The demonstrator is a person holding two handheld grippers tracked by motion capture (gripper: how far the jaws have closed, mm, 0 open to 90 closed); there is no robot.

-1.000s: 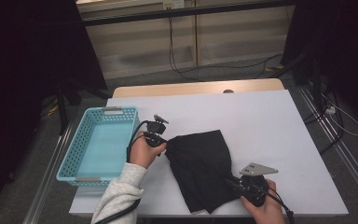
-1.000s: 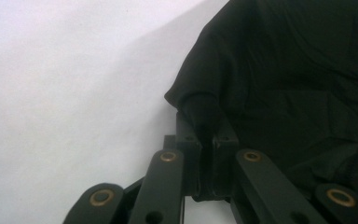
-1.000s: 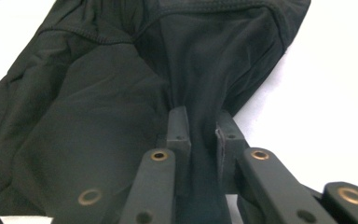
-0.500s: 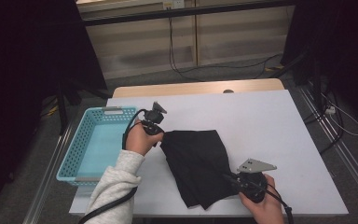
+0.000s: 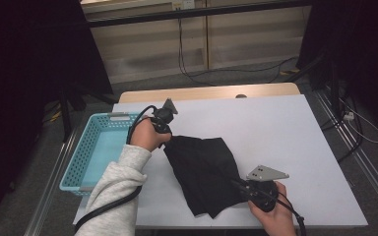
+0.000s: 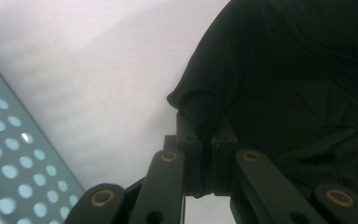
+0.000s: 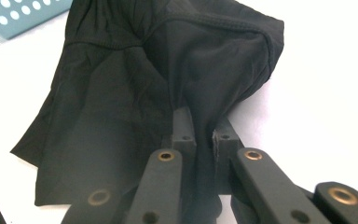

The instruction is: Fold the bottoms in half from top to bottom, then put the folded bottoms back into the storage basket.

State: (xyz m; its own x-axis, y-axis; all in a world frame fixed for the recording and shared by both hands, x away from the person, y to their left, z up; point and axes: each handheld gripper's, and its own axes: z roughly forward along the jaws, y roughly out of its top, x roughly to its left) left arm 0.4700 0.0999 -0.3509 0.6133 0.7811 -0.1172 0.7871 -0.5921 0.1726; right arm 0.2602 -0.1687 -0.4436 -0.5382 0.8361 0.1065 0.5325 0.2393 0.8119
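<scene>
White counter under dim light, dark surroundings, cables seen on the floor behind. A black garment is spread across the counter's middle, its upper left corner lifted. That corner is pinched by the left tool, jaws clamped together on the fabric. The near right edge is pinched likewise by the right tool, jaws closed on a gathered fold. A light blue perforated basket is set at the counter's left edge, just beside the left hand.
</scene>
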